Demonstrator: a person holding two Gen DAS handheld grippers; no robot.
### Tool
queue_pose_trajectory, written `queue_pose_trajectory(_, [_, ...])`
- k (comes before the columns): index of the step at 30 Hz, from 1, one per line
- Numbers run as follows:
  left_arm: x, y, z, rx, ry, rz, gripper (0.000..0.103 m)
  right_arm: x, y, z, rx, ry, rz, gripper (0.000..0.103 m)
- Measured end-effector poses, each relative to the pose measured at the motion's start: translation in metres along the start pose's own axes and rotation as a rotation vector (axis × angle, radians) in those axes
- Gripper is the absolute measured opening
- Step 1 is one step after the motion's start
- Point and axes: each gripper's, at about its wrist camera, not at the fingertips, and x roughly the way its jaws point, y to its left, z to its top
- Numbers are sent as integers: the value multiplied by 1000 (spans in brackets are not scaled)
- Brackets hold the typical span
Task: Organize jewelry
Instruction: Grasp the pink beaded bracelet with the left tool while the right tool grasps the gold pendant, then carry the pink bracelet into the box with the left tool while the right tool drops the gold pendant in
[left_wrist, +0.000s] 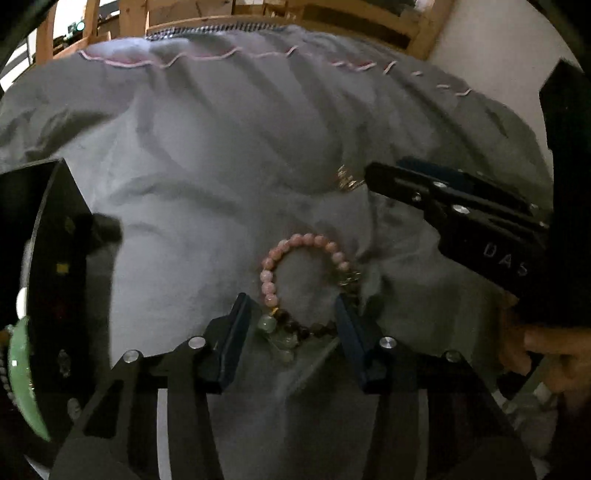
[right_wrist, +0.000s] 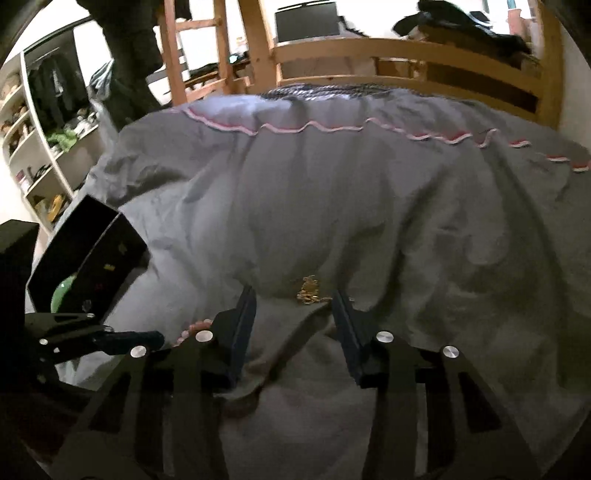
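Your pink bead bracelet (left_wrist: 306, 280) lies flat on the grey bedspread (left_wrist: 207, 177), its darker beads and pale green charm down between the tips of your left gripper (left_wrist: 291, 314) — jaws spread, holding nothing. The small gold chain (right_wrist: 308, 291) sits bunched on the same cloth, between the tips of your right gripper (right_wrist: 293, 299), whose jaws are also parted and grasping nothing. Off to your left stands the black jewelry box (right_wrist: 88, 254), a green bangle (left_wrist: 20, 376) inside it.
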Motion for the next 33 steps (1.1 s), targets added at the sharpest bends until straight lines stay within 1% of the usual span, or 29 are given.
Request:
queue_pose_trajectory(2, [1,2,0,-10,4,-4,45,12,1,-1,-9,26,3,43])
queue_pose_trajectory(4, [1,4,0,-20,14,-2,34,28,-3,-5,0,62,-34,43])
queue_pose_trajectory(5, [2,5,1,-27,20,-1,26,35,-6,-9,15,80,-59,43])
queue_pose_trajectory(6, [3,7,1,-36,25,0,21,40,-11,-12,38,90,-51,43])
queue_pose_trajectory(8, [5,13,0,-59,37,-6,20,41,-14,-14,64,81,-33,42])
queue_pose_trajectory(9, [4,14,0,-68,38,-9,16,39,-14,-13,66,80,-36,38])
queue_pose_trajectory(10, [4,15,0,-72,39,-3,15,38,-14,-12,66,75,-37,32])
queue_pose_trajectory(11, [2,14,-1,-70,38,-4,15,35,-14,-11,67,64,-34,30])
queue_pose_trajectory(12, [0,13,-1,-68,35,-5,12,31,-14,-10,70,49,-29,29])
queue_pose_trajectory(15, [-4,13,-2,-62,30,-4,12,20,-14,-3,71,-18,-22,30])
queue_pose_trajectory(16, [-6,12,-2,-60,27,-2,10,20,-15,2,65,-25,-19,30])
queue_pose_trajectory(17, [-6,13,-1,-60,27,-3,6,21,-14,4,56,-31,-26,30])
queue_pose_trajectory(19, [-9,14,0,-62,24,-6,6,27,-13,5,46,-26,-20,31])
queue_pose_trajectory(21, [-12,15,2,-60,16,-8,6,41,-11,4,28,16,-11,31])
queue_pose_trajectory(23, [-14,15,1,-60,9,-12,6,51,-9,0,14,41,-18,31])
queue_pose_trajectory(26, [-10,12,2,-51,16,-9,6,52,-10,-3,9,44,-26,30])
queue_pose_trajectory(27, [-10,12,1,-49,18,-8,6,52,-12,-3,16,44,-28,25])
queue_pose_trajectory(28, [-8,10,1,-46,20,-7,6,51,-15,-3,31,45,-47,15])
queue_pose_trajectory(29, [-6,9,2,-41,20,-5,4,51,-18,-2,49,43,-59,11])
queue_pose_trajectory(31, [-7,8,5,-38,18,-15,2,47,-28,-1,105,24,-54,10])
queue_pose_trajectory(33, [-13,9,6,-39,2,-20,2,42,-31,2,124,-4,-48,10])
